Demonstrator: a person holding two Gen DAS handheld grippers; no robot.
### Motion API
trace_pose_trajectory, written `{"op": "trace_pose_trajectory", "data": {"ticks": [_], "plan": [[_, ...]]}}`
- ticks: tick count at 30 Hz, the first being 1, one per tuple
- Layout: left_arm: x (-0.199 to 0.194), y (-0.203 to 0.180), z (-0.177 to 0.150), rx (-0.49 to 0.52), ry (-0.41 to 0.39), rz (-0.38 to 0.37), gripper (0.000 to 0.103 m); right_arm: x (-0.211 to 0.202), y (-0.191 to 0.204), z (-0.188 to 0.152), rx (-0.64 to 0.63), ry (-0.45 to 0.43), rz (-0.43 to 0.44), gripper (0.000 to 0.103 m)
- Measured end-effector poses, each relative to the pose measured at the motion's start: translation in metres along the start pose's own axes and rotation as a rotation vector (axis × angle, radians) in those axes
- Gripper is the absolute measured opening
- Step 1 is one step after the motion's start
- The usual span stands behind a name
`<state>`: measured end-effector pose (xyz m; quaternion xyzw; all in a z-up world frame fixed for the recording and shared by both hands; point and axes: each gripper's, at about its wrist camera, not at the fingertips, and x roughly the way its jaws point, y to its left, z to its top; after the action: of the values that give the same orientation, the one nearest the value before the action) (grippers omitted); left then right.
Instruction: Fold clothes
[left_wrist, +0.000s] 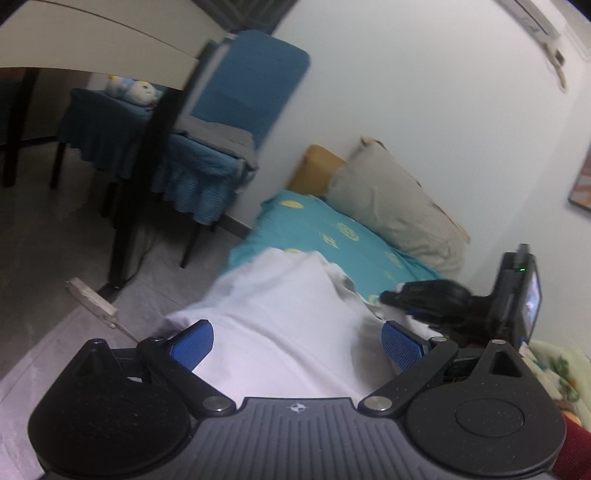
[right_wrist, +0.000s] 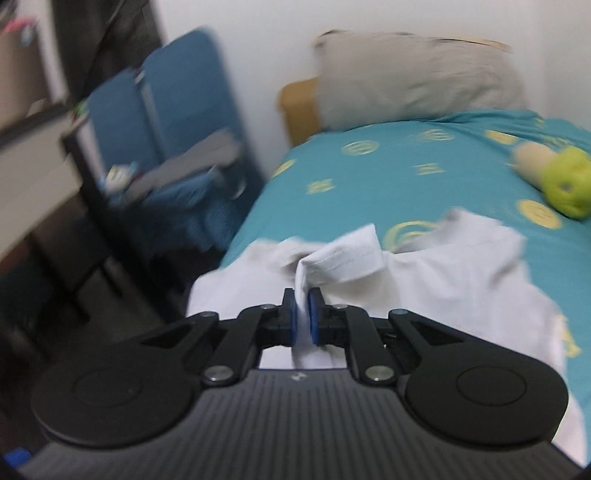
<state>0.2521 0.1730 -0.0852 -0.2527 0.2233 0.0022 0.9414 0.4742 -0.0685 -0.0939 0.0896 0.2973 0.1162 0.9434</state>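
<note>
1. A white garment (right_wrist: 424, 280) lies rumpled on the near end of the bed (right_wrist: 406, 173), its left edge reaching the bed's side.
2. Right gripper (right_wrist: 303, 314): fingers closed on a pinched ridge of the garment, cloth bunched between the pads.
3. Left gripper (left_wrist: 295, 343): fingers wide apart above the cloth, holding nothing.
4. Judgement: carry the pinched edge across evenly, keep the pinch firm, and let the left steady the cloth so it lands flat.
5. Both views are blurred; fold stage cannot be settled.
</note>
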Motion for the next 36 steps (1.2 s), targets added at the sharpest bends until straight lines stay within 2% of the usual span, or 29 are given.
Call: {"op": "trace_pose_trajectory", "data": {"ticks": [4,5,6,7,8,14,19,23,29,32,36], "plan": [[0.005,0.008,0.005,-0.013,-0.008,0.032,0.098,0.005,0.0,-0.001,0.024,0.08,0.051,0.017],[0.006,0.008,0.005,-0.014,-0.007,0.031,0.098,-0.004,-0.003,-0.002,0.03,0.07,0.059,0.038],[0.007,0.007,0.005,-0.011,-0.004,0.029,0.098,-0.015,-0.007,-0.003,0.037,0.058,0.067,0.072],[0.008,0.007,0.004,-0.009,-0.001,0.026,0.098,-0.029,-0.011,-0.005,0.047,0.039,0.077,0.085],[0.009,0.004,0.003,0.0,0.0,0.022,0.098,-0.044,-0.016,-0.006,0.057,0.015,0.082,0.089],[0.007,-0.016,-0.01,0.072,0.017,-0.02,0.098,-0.162,-0.028,-0.027,0.069,-0.033,0.028,0.089],[0.0,-0.038,-0.032,0.124,0.091,-0.1,0.098,-0.267,-0.026,-0.058,0.078,-0.046,-0.042,0.089],[-0.008,-0.055,-0.053,0.166,0.16,-0.154,0.096,-0.327,-0.026,-0.08,0.151,-0.078,-0.065,0.089],[-0.012,-0.064,-0.069,0.141,0.204,-0.187,0.093,-0.346,-0.044,-0.097,0.221,-0.117,-0.107,0.089],[-0.005,-0.064,-0.073,0.097,0.217,-0.195,0.092,-0.352,-0.053,-0.104,0.251,-0.132,-0.133,0.089],[0.016,-0.068,-0.07,0.041,0.222,-0.182,0.085,-0.36,-0.066,-0.113,0.288,-0.153,-0.166,0.089]]}}
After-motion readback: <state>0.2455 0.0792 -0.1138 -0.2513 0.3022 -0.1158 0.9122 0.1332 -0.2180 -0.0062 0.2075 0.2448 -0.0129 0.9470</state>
